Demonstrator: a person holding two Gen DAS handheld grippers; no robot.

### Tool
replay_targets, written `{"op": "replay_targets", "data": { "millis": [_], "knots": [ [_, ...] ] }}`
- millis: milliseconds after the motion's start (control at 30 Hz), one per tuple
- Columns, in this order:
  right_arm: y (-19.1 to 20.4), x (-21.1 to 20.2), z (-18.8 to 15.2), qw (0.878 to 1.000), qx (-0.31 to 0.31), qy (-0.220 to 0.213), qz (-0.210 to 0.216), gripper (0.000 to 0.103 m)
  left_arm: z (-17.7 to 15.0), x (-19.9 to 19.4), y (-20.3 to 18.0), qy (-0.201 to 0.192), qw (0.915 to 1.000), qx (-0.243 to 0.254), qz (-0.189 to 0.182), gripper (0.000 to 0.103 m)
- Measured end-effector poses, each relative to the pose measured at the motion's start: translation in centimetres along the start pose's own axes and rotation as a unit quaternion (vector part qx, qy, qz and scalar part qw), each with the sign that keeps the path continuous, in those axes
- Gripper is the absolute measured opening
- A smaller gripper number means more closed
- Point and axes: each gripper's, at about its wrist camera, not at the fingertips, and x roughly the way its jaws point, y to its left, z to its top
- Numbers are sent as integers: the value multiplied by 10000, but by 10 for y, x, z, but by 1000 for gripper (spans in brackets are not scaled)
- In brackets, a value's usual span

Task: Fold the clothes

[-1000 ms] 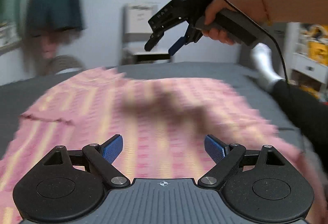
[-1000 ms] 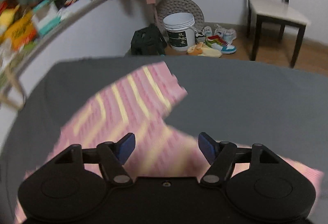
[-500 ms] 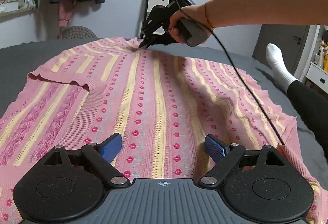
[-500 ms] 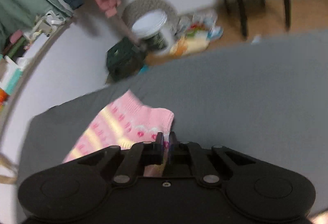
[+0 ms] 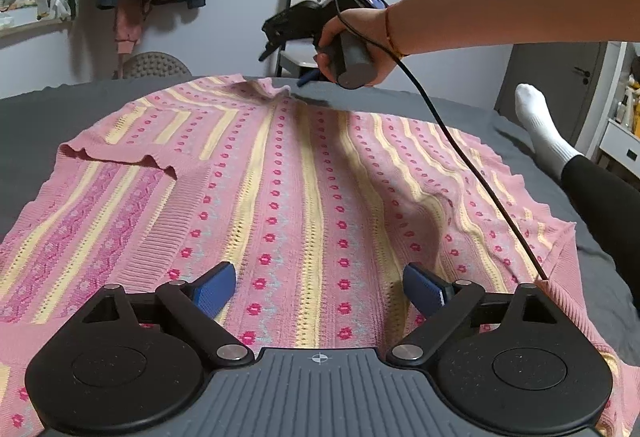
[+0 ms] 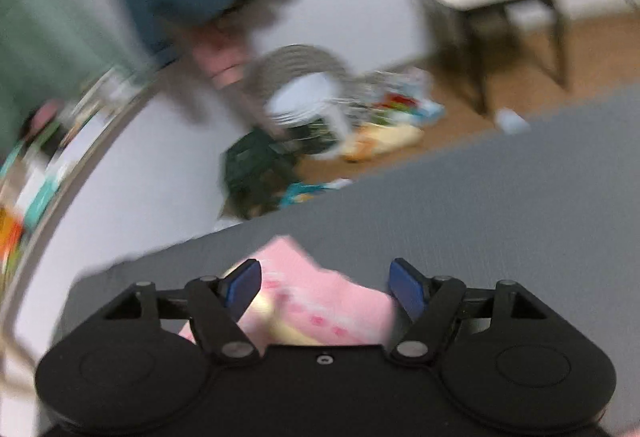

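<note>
pink sweater lies spread flat on the grey bed, one sleeve folded in at left. left claw hangs wide open over the near hem, holding nothing. right claw also gaping, empty, above the far edge; its view is blurred. for a clean fold i'd grip edges square, lift both evenly, keep the cable off the knit.

Black grippers, blue pads, red wrist string

Dim indoor light; left view sharp, right view motion-blurred, fisheye-bent edges.
</note>
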Motion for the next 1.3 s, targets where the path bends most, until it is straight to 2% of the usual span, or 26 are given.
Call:
{"op": "replay_targets", "data": {
  "millis": [67, 167, 233, 300, 400, 433, 467, 567, 667, 800, 900, 1000, 1033, 1100, 1133, 1167, 1200, 1233, 1300],
  "knots": [
    [26, 14, 7, 9946, -1004, 212, -176, 64, -1, 0, 1, -13, 10000, -19, -8, 91],
    [49, 38, 14, 9844, -1691, 410, -280, 52, -1, 1, 2, -33, 10000, -49, -20, 91],
    [49, 50, 19, 9859, -1593, 410, -297, 51, -2, 1, 3, -46, 10000, -68, -28, 91],
    [47, 66, 24, 9880, -1433, 458, -336, 46, -3, 2, 4, -60, 9999, -88, -36, 91],
    [44, 81, 20, 9870, -1385, 747, -312, 25, -3, 3, 7, -73, 9998, -135, -102, 94],
    [45, 80, 18, 9868, -1432, 680, -331, 10, -4, 3, 8, -77, 9997, -160, -139, 95],
    [46, 79, 16, 9865, -1483, 600, -354, 7, -4, 4, 9, -81, 9996, -186, -174, 95],
    [53, 62, 13, 9847, -1693, 133, -388, 6, -4, 5, 10, -93, 9994, -247, -227, 96],
    [66, 37, 12, 9827, -1846, -145, -32, 6, -3, 5, 11, -89, 9994, -250, -223, 96],
    [99, -16, -16, 9594, -2752, -498, 361, 6, 4, -2, 12, -260, 9992, -288, 5, 96],
    [125, -56, -58, 9428, -3202, -609, 695, 6, 10, -10, 14, -453, 9980, -369, 228, 96],
    [152, -85, -112, 9269, -3643, -366, 823, 6, 20, -23, 25, -837, 9925, -637, 625, 96],
    [160, -89, -131, 9218, -3770, -109, 895, 6, 22, -27, 30, -959, 9895, -732, 796, 96],
    [171, -92, -165, 9119, -4020, 280, 777, 7, 24, -31, 41, -1030, 9848, -991, 987, 96],
    [175, -93, -180, 9061, -4141, 406, 759, 8, 25, -33, 47, -1045, 9823, -1129, 1065, 96],
    [176, -94, -190, 9032, -4209, 452, 713, 14, 26, -34, 52, -1060, 9796, -1266, 1143, 96],
    [175, -99, -193, 9063, -4148, 415, 699, 18, 26, -35, 58, -1075, 9767, -1403, 1220, 96],
    [174, -104, -196, 9098, -4075, 372, 689, 26, 27, -37, 64, -1089, 9734, -1540, 1297, 96],
    [165, -118, -187, 9219, -3791, 170, 774, 37, 28, -38, 74, -1096, 9677, -1792, 1398, 96]
  ]
}}
